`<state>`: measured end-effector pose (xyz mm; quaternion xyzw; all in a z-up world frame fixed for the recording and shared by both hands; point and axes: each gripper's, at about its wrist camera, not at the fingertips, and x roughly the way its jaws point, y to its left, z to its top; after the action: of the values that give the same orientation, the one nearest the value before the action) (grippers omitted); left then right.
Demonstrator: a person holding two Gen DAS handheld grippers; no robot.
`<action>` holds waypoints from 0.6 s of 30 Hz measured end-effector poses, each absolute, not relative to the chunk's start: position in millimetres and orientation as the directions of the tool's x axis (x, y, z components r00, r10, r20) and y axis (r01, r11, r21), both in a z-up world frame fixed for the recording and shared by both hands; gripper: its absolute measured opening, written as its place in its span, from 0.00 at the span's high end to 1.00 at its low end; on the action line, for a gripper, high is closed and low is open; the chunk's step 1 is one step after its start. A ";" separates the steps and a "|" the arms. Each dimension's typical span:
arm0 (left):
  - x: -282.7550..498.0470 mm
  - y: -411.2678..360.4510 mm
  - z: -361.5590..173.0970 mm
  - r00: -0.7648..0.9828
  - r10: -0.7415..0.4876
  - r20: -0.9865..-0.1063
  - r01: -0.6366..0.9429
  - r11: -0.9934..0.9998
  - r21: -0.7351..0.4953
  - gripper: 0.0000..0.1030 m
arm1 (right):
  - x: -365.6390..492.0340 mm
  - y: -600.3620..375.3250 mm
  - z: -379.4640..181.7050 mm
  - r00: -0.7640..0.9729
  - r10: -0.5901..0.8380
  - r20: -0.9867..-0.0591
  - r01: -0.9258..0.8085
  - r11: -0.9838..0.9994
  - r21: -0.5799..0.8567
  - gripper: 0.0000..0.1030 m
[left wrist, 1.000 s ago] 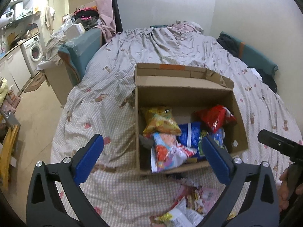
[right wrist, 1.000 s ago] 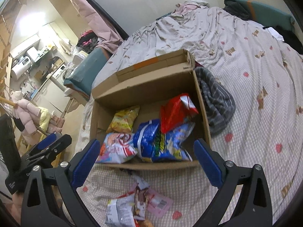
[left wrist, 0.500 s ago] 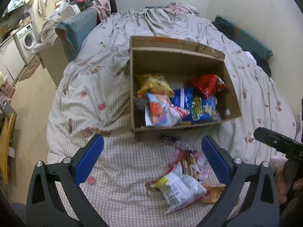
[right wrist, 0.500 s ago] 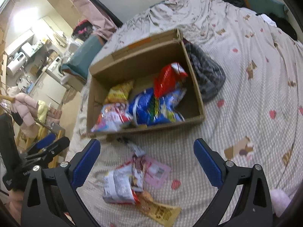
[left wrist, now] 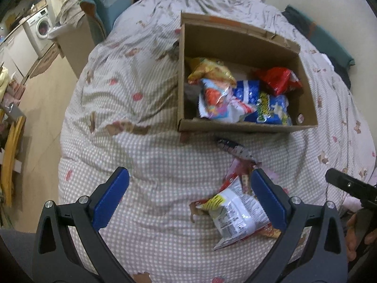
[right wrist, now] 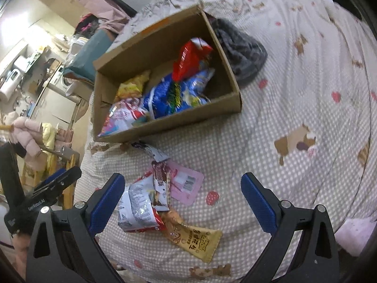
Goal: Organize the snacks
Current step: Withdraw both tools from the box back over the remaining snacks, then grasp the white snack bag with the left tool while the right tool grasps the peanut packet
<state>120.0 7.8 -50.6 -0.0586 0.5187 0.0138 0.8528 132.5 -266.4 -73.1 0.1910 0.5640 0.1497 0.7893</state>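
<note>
Change: a second ago both views sat close over the cardboard box (left wrist: 245, 127); both tongs have since drawn back toward the near edge of the bed (left wrist: 141, 155), so the loose packets in front of the box now lie in full view.
Box: one, open-topped, on the checked bedspread, flaps up at the far side.
Bags in box: four — a yellow bag (left wrist: 209, 69) at the far left, a red bag (left wrist: 278, 80) at the far right, a blue bag (left wrist: 266, 106) at the near middle, a pink-and-white bag (left wrist: 219, 103) at the near left, overlapping the blue one.
Loose snacks: about five in a heap on the bed just before the box — a white bag (right wrist: 139, 205), a yellow packet (right wrist: 195, 238), a pink flat packet (right wrist: 186, 184), a brown bar (right wrist: 160, 188) and a dark wrapper (right wrist: 150, 152) nearest the box; the overlap makes the count unsure.
Left tongs (left wrist: 188, 202): spread wide, empty, held above the bedspread, the white bag beside the right pad.
Right tongs (right wrist: 182, 202): spread wide, empty, held over the heap, angled down at it.
Hand (left wrist: 355, 235): part of one shows at the right edge of the left view, gripping the other tool's handle.
</note>
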 end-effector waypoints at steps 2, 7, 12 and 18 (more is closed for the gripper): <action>120.3 9.6 -56.9 0.433 -0.045 -0.900 -0.093 0.991 -0.094 0.01 | 133.9 -260.6 -87.3 0.245 0.470 -0.848 -0.023 0.877 0.480 0.02; 121.8 11.4 -66.6 0.392 -0.086 -0.916 -0.112 0.984 -0.140 0.01 | 116.5 -206.2 -117.3 0.042 0.289 -0.957 -0.312 0.913 0.262 0.03; 122.8 9.3 -65.6 0.391 -0.104 -0.914 -0.112 0.981 -0.160 0.01 | 96.5 -161.5 -137.6 -0.017 0.186 -0.982 -0.530 0.832 0.166 0.16; 123.5 3.4 -66.5 0.386 -0.116 -0.915 -0.094 0.982 -0.165 0.01 | 89.9 -140.6 -158.2 -0.006 0.080 -0.997 -0.624 0.778 0.066 0.35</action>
<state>123.5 3.4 -66.5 -0.0950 0.5541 -0.0068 0.8270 89.9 -140.6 -158.2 -0.2066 0.6593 0.2610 0.6742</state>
